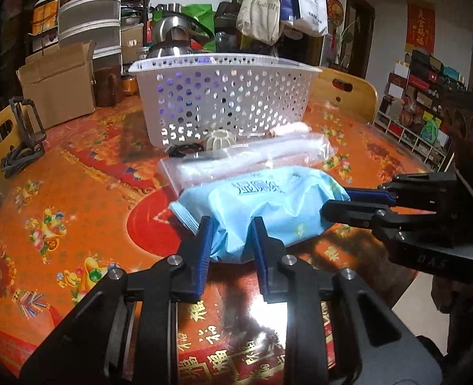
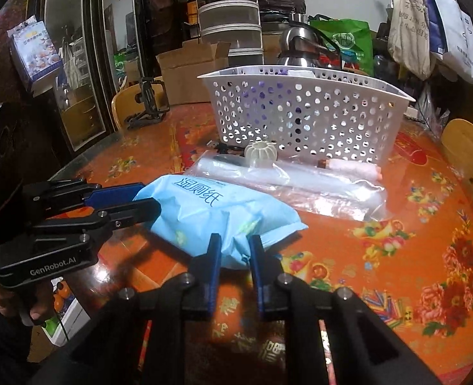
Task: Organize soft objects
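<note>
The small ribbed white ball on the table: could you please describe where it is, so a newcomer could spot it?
Find the white perforated basket on the orange table. At its front wall's foot sits the ribbed ball, beside clear plastic bags; it alone is round and pumpkin-shaped.

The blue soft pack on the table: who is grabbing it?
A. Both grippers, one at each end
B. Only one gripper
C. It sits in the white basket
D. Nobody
A: the left gripper and the right gripper each pinch an end of the blue pack, which is in front of the white basket.
</note>
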A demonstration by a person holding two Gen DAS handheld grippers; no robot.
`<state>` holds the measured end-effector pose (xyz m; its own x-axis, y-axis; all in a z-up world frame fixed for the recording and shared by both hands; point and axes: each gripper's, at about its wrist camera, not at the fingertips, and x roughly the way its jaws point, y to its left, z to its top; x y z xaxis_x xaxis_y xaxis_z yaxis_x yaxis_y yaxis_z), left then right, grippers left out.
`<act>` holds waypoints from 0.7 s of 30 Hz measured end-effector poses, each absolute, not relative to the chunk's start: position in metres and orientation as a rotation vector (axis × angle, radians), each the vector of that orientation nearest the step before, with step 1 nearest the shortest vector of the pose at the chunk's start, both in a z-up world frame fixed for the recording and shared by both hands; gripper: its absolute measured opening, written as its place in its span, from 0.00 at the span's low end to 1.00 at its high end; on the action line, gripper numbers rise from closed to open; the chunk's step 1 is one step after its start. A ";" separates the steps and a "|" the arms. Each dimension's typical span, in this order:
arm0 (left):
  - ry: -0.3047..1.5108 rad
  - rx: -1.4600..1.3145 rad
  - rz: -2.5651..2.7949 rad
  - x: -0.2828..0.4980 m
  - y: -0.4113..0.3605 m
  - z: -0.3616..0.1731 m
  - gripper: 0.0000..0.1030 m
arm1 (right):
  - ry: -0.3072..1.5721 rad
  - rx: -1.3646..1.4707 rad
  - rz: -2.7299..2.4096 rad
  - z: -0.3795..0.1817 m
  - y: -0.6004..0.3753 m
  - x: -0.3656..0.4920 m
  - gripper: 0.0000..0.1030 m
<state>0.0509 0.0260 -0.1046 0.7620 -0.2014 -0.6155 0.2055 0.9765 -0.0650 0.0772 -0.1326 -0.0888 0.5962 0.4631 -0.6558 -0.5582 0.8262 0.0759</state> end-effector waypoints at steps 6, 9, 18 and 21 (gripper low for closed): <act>0.686 0.003 -0.198 0.055 0.024 -0.116 0.23 | 0.756 -0.113 0.602 -0.104 -0.136 0.084 0.15; 0.698 -0.025 -0.182 0.059 0.029 -0.120 0.32 | 0.755 -0.115 0.597 -0.105 -0.136 0.084 0.15; 0.685 -0.016 -0.167 0.058 0.022 -0.123 0.23 | 0.755 -0.098 0.594 -0.107 -0.137 0.084 0.15; 0.680 -0.016 -0.172 0.057 0.020 -0.121 0.21 | 0.748 -0.103 0.584 -0.106 -0.137 0.084 0.14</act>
